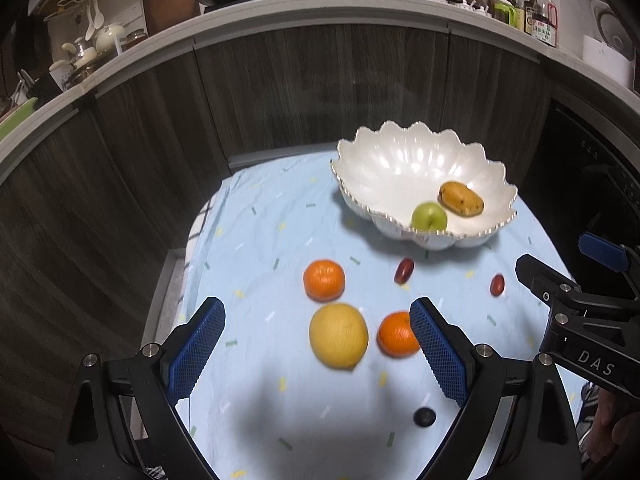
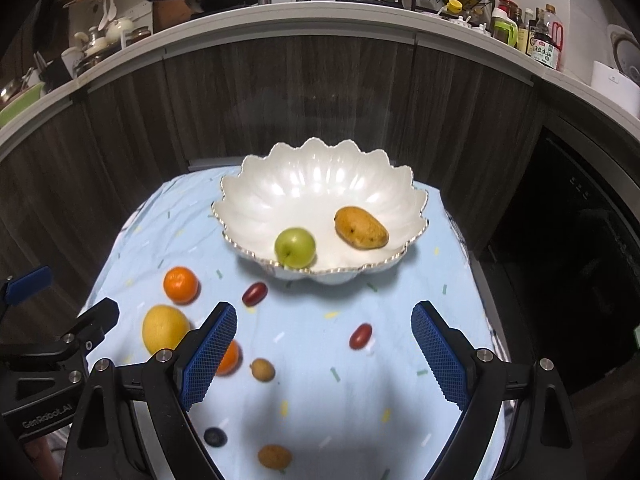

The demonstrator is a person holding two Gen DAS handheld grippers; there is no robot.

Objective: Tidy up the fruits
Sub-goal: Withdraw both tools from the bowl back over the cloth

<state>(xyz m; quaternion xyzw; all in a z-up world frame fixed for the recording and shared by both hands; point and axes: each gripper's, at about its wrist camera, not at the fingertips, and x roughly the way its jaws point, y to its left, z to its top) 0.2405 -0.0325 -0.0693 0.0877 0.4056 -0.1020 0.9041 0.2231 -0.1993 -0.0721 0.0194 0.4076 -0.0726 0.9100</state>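
Kitchen cupboards stand behind a table with a blue cloth (image 2: 320, 360). On it sits a white bowl (image 2: 256, 200) holding a green apple (image 2: 295, 247) and a yellow mango (image 2: 361, 227). Just in front of the bowl lie oranges (image 1: 324, 280), a big yellow fruit (image 1: 338, 335) and red dates (image 2: 254, 294). Left gripper (image 1: 318, 320) and right gripper (image 2: 323, 324) hang above the cloth, both wide apart and holding nothing
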